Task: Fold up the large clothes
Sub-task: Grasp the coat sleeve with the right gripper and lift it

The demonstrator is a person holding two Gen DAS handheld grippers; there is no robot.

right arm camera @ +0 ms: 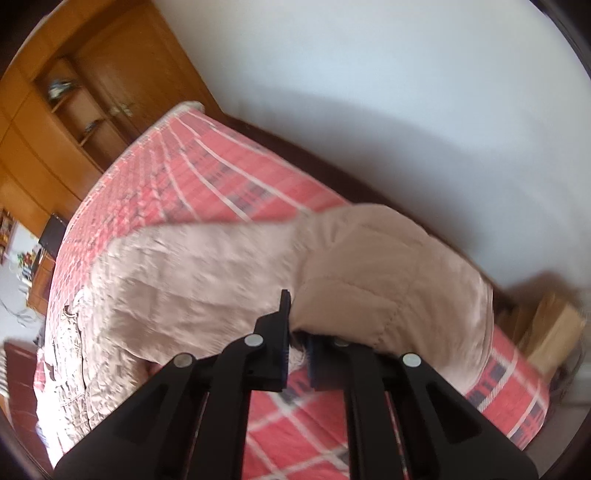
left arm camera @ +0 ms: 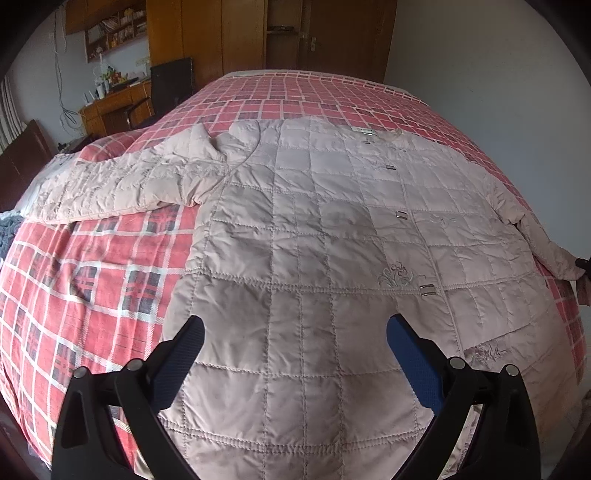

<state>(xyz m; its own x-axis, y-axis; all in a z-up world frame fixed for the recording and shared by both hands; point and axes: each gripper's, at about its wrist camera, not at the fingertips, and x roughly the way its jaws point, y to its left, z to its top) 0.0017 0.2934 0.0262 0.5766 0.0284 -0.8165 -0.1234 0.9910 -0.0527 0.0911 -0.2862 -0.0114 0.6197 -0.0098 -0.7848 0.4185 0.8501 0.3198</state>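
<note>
Pink quilted jacket [left arm camera: 314,221] lies flat, front up, on red plaid bed [left arm camera: 92,266]; collar toward 12 o'clock, one sleeve out to 9 o'clock, other sleeve off to 3 o'clock. Left claw [left arm camera: 295,328] spread wide w/ nothing between fingers, hovering above the hem panel at 6 o'clock. Right claw [right arm camera: 297,332] pinched narrow on the jacket sleeve [right arm camera: 388,280], cuff fabric bunched over its fingers; view blurred.

A: Left wrist cam?
B: Above jacket [left arm camera: 314,229] hem, facing fwd along its fingers across bed [left arm camera: 92,266] toward wardrobe [left arm camera: 207,33].
A: Right wrist?
B: Rolled sideways, v. close behind sleeve [right arm camera: 388,273], blurred. Both share jacket, bed, wardrobe.
</note>
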